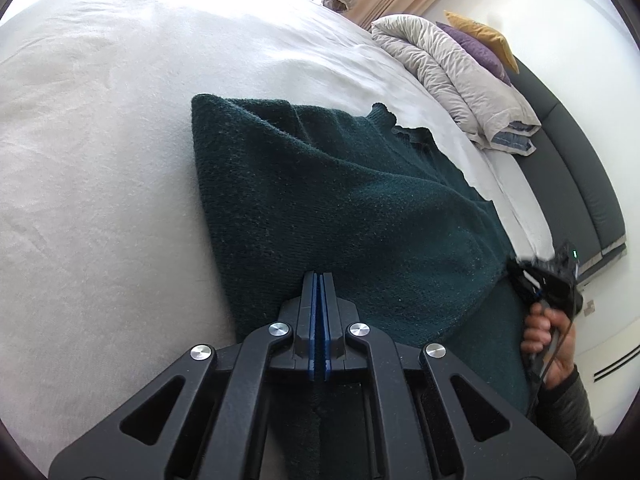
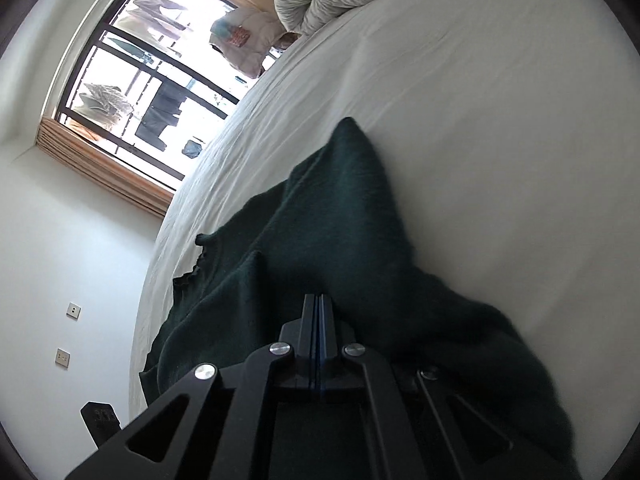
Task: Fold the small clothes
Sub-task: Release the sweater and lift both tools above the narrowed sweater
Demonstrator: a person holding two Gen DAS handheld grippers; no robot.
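Where duvet lies folded, cushions behind

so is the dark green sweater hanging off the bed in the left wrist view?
No, the dark green sweater lies spread on the white bed sheet, well within the mattress surface.

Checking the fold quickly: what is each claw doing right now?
Left claw: closed on the green sweater.
Right claw: closed, apparently on the same sweater.

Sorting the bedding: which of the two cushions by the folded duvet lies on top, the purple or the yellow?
The purple cushion lies on the folded duvet. The yellow cushion sits behind it, nearer the wall, partly hidden by the purple one.
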